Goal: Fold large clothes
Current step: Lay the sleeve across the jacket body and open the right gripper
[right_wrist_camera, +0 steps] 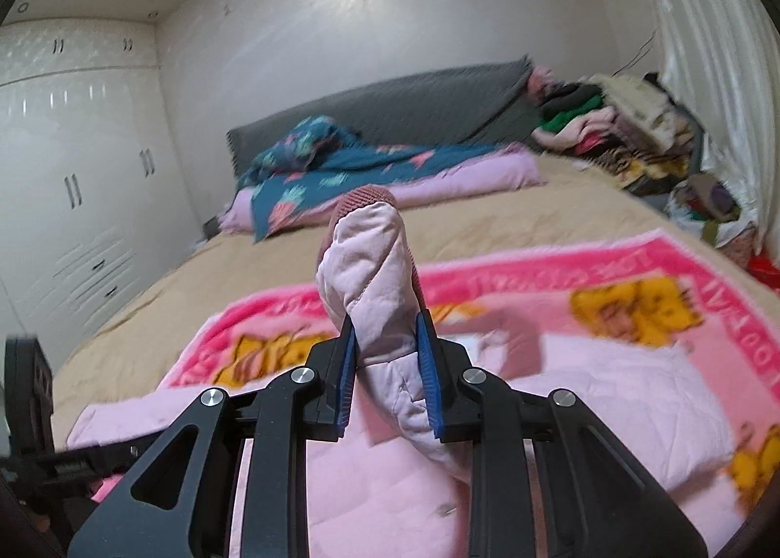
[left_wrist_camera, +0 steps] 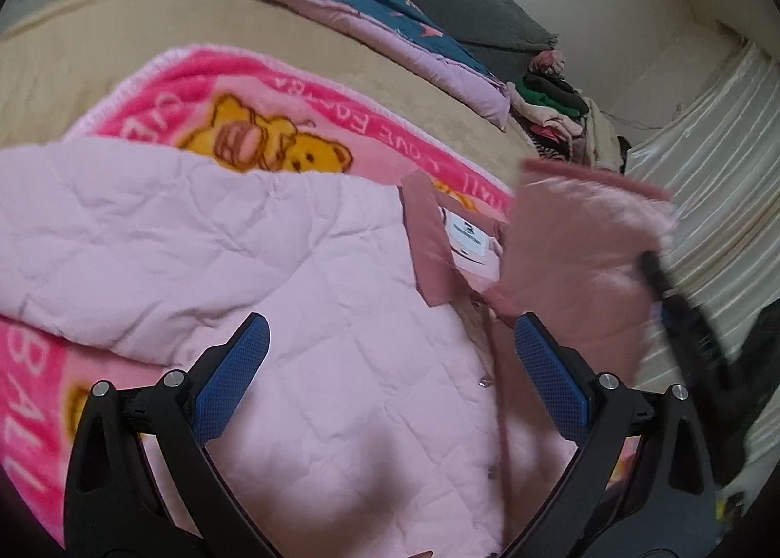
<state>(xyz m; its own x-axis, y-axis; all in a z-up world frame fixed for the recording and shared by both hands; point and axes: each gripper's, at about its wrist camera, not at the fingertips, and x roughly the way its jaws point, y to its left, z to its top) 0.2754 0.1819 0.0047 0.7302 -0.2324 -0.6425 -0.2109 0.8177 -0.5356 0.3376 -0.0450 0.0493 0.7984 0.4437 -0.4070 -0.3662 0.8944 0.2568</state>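
A light pink quilted jacket (left_wrist_camera: 302, 295) lies spread on a pink cartoon-bear blanket (left_wrist_camera: 273, 129) on the bed. Its darker pink collar (left_wrist_camera: 429, 241) and white label show. My left gripper (left_wrist_camera: 390, 373) is open and empty just above the jacket's front. My right gripper (right_wrist_camera: 385, 368) is shut on a jacket sleeve (right_wrist_camera: 370, 265) with a ribbed dark pink cuff and holds it lifted above the blanket (right_wrist_camera: 609, 275). That lifted sleeve (left_wrist_camera: 580, 256) also shows blurred at the right of the left wrist view, with the right gripper's black body behind it.
A beige sheet (right_wrist_camera: 487, 226) covers the bed. A teal floral and lilac quilt (right_wrist_camera: 370, 168) lies by the grey headboard (right_wrist_camera: 404, 105). A pile of clothes (right_wrist_camera: 614, 129) sits at the far right corner. White wardrobes (right_wrist_camera: 73, 197) stand at the left, curtains (left_wrist_camera: 707, 178) at the right.
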